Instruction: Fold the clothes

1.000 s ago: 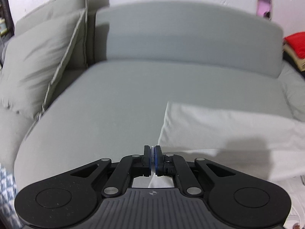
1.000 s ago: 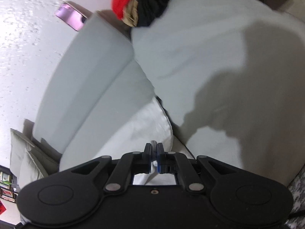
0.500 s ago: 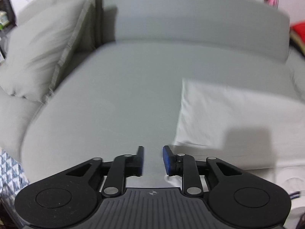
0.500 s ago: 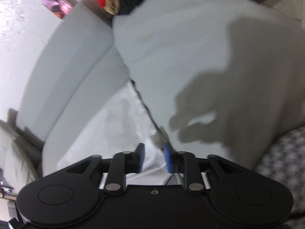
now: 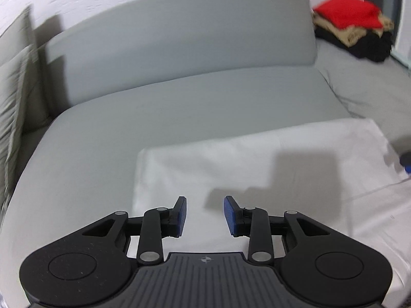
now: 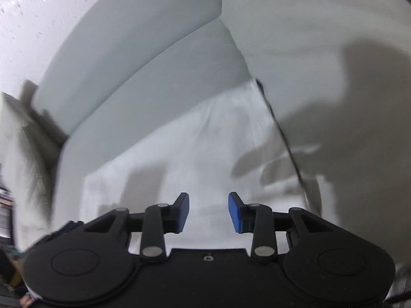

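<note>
Two grippers hang over a grey sofa (image 5: 195, 97), both with their blue-padded fingers spread apart and nothing between them. Far left in the left wrist view, a grey cushion (image 5: 12, 95) leans against the sofa's arm, blurred. Moving right, the left gripper (image 5: 204, 215) sits above the near left part of a white folded garment (image 5: 257, 169), which lies flat on the seat cushion; its left edge runs just left of the gripper's left finger, and the cloth stretches away to the right, where its far corner meets the seam between the seat and the neighbouring grey section. The gripper's shadow falls on the cloth ahead of the fingers. At the far right edge a dark tip with a blue spot shows, too cropped to identify. Behind it, a stack of clothes (image 5: 352, 28), red on top of tan and black, rests on that neighbouring section.

From the right wrist view, the right gripper (image 6: 208, 211) hovers over the same white garment (image 6: 179, 154), which fills the area ahead of and beneath its fingers; the picture is motion-blurred.
</note>
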Demonstrator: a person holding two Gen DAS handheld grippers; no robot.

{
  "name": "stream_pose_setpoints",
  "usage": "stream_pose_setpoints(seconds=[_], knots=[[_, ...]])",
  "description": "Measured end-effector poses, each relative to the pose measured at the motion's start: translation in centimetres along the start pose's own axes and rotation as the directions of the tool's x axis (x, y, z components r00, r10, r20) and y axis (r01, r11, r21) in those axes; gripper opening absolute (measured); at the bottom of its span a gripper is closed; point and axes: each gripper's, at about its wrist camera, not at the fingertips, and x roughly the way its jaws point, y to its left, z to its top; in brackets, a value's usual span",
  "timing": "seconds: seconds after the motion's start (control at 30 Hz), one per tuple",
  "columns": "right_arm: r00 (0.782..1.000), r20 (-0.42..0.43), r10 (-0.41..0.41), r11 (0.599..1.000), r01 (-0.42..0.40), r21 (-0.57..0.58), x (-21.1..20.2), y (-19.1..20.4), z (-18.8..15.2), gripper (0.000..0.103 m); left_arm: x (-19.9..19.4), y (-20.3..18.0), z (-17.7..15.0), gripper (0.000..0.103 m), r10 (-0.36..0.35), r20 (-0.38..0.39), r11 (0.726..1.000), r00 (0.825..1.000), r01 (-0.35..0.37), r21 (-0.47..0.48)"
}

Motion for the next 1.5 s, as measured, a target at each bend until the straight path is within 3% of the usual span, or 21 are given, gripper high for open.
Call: stream_pose_setpoints(seconds=[0.1,0.17,0.2,0.3,0.37,0.43,0.5,0.6,0.73,0.87,0.97,1.03,1.13,1.2,1.3,1.4,1.5], knots=[[0.996,-0.025,-0.088,0.996,0.088,-0.012,2.3,0.2,1.3,0.034,1.9,-1.9,0.5,0.035,0.025,-0.020,0.998,0.999,-0.024,0.060],[0.991,-0.072,-0.115,0.993,0.114,-0.024,3.3,-0.2,1.2,0.035,2.0,-2.3,-1.3,0.031,-0.013,-0.085,0.996,0.996,0.020,0.083],[0.990,-0.101,-0.102,0.994,0.098,-0.039,3.3,-0.5,0.4,0.035,2.1,-2.5,-2.3,0.025,-0.034,-0.120,0.995,0.992,0.045,0.092],[0.979,-0.201,-0.029,0.998,0.016,-0.064,0.7,-1.3,-2.7,0.035,-3.1,-1.7,-6.2,0.018,-0.145,-0.139,0.974,0.980,0.166,0.153],[0.958,-0.282,0.049,0.997,-0.064,-0.045,-2.0,-2.3,-5.0,0.035,-7.4,-0.2,-8.7,0.028,-0.241,-0.150,0.953,0.959,0.263,0.150],[0.952,-0.292,0.091,0.994,-0.104,-0.026,-4.9,-3.6,-7.3,0.035,-10.9,1.7,-10.8,0.030,-0.251,-0.096,0.959,0.963,0.261,0.115],[0.963,-0.248,0.106,0.994,-0.111,-0.006,-7.3,-4.9,-8.6,0.039,-12.6,3.5,-11.7,0.029,-0.225,-0.044,0.974,0.973,0.226,0.026],[0.981,-0.139,0.139,0.989,-0.131,0.065,-8.8,-6.3,-8.4,0.043,-13.3,5.1,-11.3,0.031,-0.207,0.041,0.972,0.977,0.210,-0.105],[0.991,-0.031,0.127,0.989,-0.124,0.081,-8.4,-5.7,-7.2,0.040,-11.1,4.6,-9.1,0.033,-0.175,0.058,0.961,0.983,0.183,-0.206],[0.997,0.036,0.071,0.997,-0.071,-0.011,-5.9,-3.7,-6.1,0.039,-6.6,0.4,-7.2,0.031,-0.111,0.022,0.987,0.994,0.112,-0.112],[0.993,0.090,-0.071,0.985,0.084,-0.149,-2.9,-2.5,-6.6,0.039,-4.0,-2.3,-7.7,0.035,0.031,-0.029,0.999,0.999,-0.031,0.026],[0.971,0.094,-0.220,0.936,0.237,-0.260,-1.0,-2.6,-7.8,0.040,-3.9,-2.1,-8.7,0.034,0.105,-0.070,0.994,0.992,-0.102,0.048],[0.956,0.076,-0.282,0.913,0.292,-0.286,-2.4,-4.4,-9.1,0.041,-5.8,-0.1,-9.9,0.034,0.138,-0.115,0.990,0.984,-0.134,0.039],[0.938,0.036,-0.345,0.900,0.342,-0.272,-3.6,-5.7,-9.4,0.027,-7.1,1.6,-10.6,0.031,0.138,-0.115,0.990,0.984,-0.137,0.020],[0.958,-0.002,-0.287,0.938,0.280,-0.204,-5.5,-7.6,-9.8,0.025,-9.4,3.7,-11.2,0.029,0.126,-0.057,0.991,0.990,-0.128,-0.034],[0.980,0.088,-0.179,0.966,0.192,-0.172,-8.0,-7.1,-10.0,0.033,-10.3,4.2,-10.4,0.029,0.077,0.010,0.991,0.997,-0.075,-0.110],[0.981,0.157,-0.110,0.970,0.140,-0.199,-8.4,-5.2,-9.8,0.024,-9.4,3.0,-8.8,0.029,0.051,0.048,0.992,0.998,-0.045,-0.119]])
